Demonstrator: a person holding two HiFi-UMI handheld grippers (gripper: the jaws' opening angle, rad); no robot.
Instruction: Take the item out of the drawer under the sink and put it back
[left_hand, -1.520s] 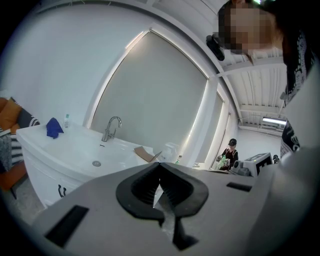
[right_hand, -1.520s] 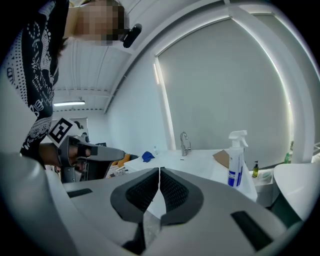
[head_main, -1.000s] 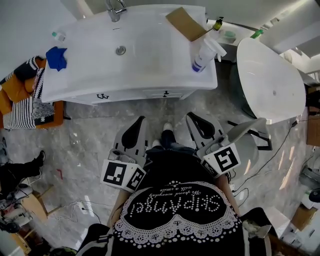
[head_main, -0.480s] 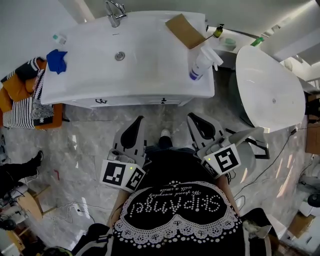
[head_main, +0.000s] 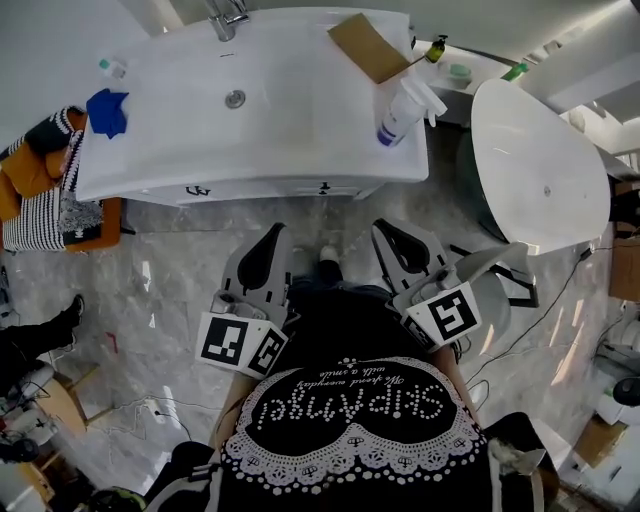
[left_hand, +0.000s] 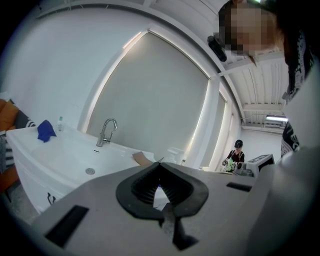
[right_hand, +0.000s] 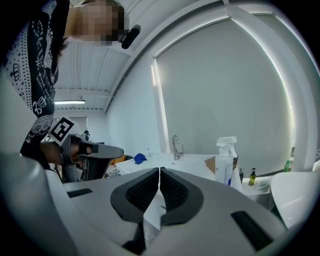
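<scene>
White sink (head_main: 250, 110); drawer (head_main: 262, 188) under it is closed, so the item isn't visible. Shirt (head_main: 350, 410) lettering is upside down, roughly "SKIPANGEL". Left gripper (head_main: 278, 233) and right gripper (head_main: 386, 227): jaws closed tip to tip, empty, well apart from the drawer.

A white sink countertop (head_main: 300, 130) carries a crumpled blue cloth (head_main: 106, 110) at its left edge and a small clear bottle (head_main: 110, 67) in its back-left corner. A chrome faucet (head_main: 225, 15) rises at the back edge, behind the drain (head_main: 235, 98). A flat piece of brown cardboard (head_main: 368, 47) lies at the back-right corner, with a white spray bottle (head_main: 402, 103) standing just in front of it, near the right edge.
</scene>
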